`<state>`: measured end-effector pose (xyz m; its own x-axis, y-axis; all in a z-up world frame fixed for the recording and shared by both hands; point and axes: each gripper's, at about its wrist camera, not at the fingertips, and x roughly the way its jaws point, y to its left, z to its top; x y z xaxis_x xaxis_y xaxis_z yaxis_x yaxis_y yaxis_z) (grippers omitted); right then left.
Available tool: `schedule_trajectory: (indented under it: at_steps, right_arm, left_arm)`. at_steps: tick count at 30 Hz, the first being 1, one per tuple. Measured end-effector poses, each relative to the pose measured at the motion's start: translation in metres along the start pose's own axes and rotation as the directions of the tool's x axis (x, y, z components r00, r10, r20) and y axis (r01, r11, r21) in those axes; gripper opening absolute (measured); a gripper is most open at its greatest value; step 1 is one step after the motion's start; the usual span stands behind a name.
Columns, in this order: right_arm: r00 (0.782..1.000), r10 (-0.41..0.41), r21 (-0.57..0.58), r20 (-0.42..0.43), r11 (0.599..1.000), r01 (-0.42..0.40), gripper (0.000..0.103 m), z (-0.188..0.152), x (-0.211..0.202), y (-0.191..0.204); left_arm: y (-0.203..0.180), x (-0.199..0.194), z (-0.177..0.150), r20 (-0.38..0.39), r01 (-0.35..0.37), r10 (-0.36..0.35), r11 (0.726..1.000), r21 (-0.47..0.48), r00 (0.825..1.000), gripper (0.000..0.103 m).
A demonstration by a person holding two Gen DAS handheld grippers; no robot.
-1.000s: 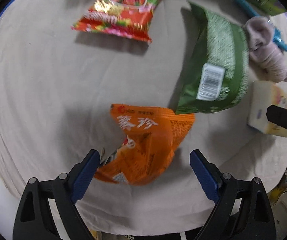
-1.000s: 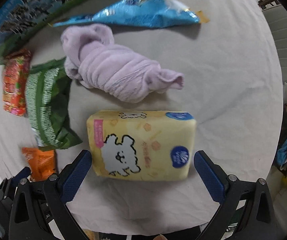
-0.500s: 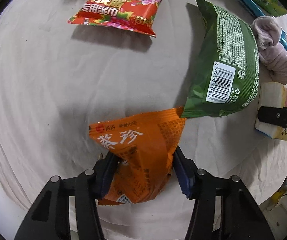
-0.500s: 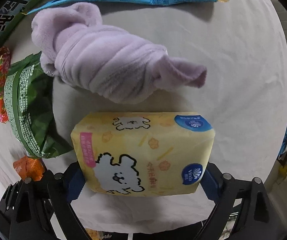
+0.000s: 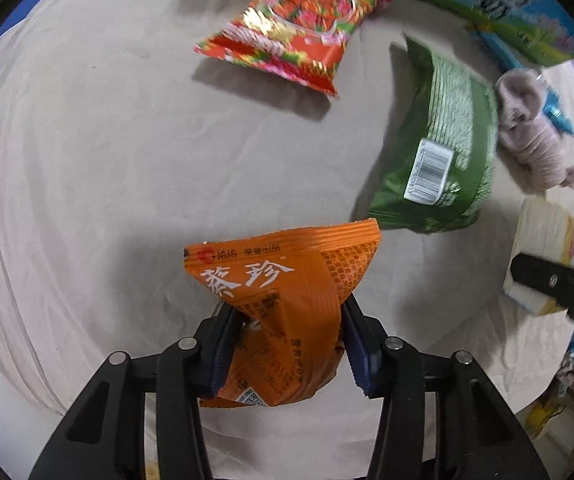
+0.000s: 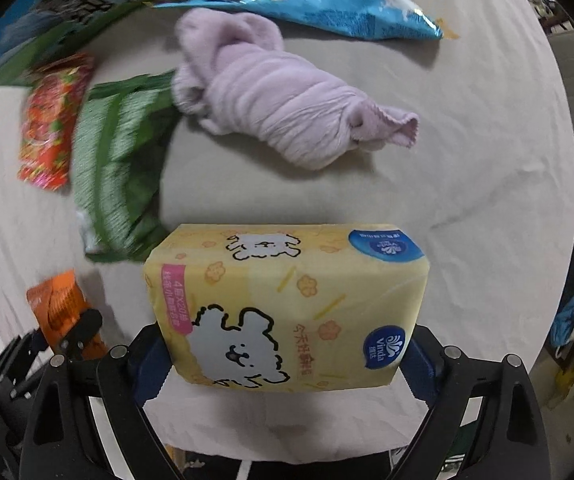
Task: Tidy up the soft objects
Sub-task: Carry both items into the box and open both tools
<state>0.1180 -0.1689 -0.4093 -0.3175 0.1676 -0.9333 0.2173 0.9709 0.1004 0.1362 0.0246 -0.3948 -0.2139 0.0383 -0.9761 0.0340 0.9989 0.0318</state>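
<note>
My left gripper (image 5: 285, 342) is shut on an orange snack packet (image 5: 287, 296) and holds it lifted above the cloth-covered table (image 5: 87, 160). My right gripper (image 6: 287, 354) is shut on a yellow tissue pack (image 6: 287, 304) printed with a white dog, also lifted. The tissue pack also shows at the right edge of the left wrist view (image 5: 547, 256), and the orange packet shows at the lower left of the right wrist view (image 6: 57, 304). A rolled lilac towel (image 6: 287, 120) lies beyond the tissue pack.
A green packet (image 5: 439, 148) lies at centre right, a red floral packet (image 5: 299, 32) beyond it. A blue packet (image 6: 327, 8) lies behind the towel. A large green-blue bag (image 5: 487, 4) runs along the far edge. The table edge is close below both grippers.
Both grippers closed from open: the left on the orange packet, the right on the tissue pack. Both packs have since risen off the cloth.
</note>
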Motion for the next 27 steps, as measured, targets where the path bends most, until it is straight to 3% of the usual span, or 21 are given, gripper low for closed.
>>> schedule_trajectory:
  at_steps: [9, 17, 21, 27]
  right_arm:
    - [0.994, 0.06, -0.043, 0.089, 0.997, -0.056, 0.096, -0.038, -0.044, 0.008]
    - [0.973, 0.134, -0.09, 0.19, 0.989, -0.119, 0.096, -0.044, -0.134, 0.01]
    - [0.956, 0.148, -0.119, 0.254, 0.986, -0.121, 0.096, -0.028, -0.178, 0.014]
    - [0.936, 0.122, -0.144, 0.33, 0.987, -0.078, 0.096, 0.027, -0.238, 0.011]
  left_arm:
    - [0.022, -0.077, -0.014, 0.119, 0.098, -0.095, 0.995, -0.016, 0.988, 0.043]
    - [0.016, -0.166, -0.011, 0.278, 0.211, -0.216, 0.976, 0.048, 0.936, 0.043]
    - [0.001, -0.204, 0.019, 0.312, 0.25, -0.265, 0.964, 0.088, 0.912, 0.043]
    - [-0.013, -0.238, 0.086, 0.328, 0.276, -0.292, 0.956, 0.095, 0.898, 0.043]
